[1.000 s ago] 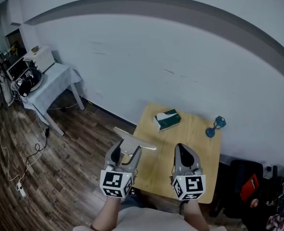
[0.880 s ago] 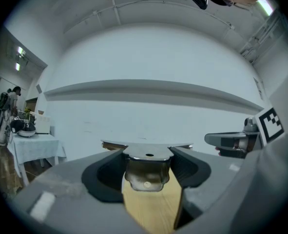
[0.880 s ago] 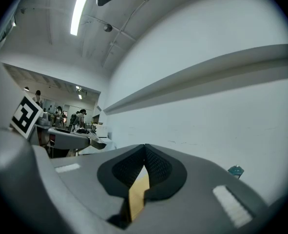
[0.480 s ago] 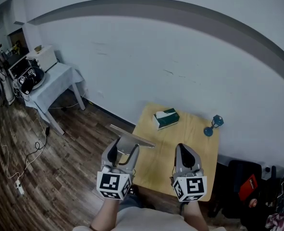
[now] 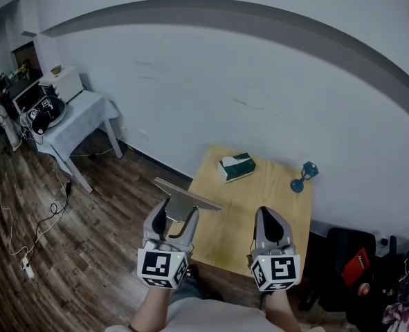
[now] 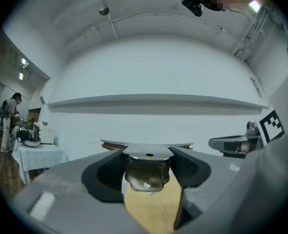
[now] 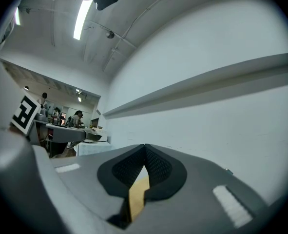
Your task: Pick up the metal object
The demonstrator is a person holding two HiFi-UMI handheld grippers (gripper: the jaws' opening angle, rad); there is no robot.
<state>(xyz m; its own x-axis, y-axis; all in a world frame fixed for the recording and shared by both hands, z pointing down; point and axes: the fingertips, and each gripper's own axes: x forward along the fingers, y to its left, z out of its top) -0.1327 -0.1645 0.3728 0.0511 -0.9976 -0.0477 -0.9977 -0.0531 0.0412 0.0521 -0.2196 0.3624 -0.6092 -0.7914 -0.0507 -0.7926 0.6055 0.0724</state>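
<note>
Above wooden table [image 5: 277,203], left claw [image 5: 177,210] clamps half-hidden metal object [image 5: 197,199].

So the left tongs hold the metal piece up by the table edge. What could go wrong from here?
1. The left tongs grip only the narrow tab of the metal piece. Its long bar sticks out on both sides, so it may twist or slip.
2. It hangs near the left edge of the table, so if it drops it could land on the wooden floor.
</note>
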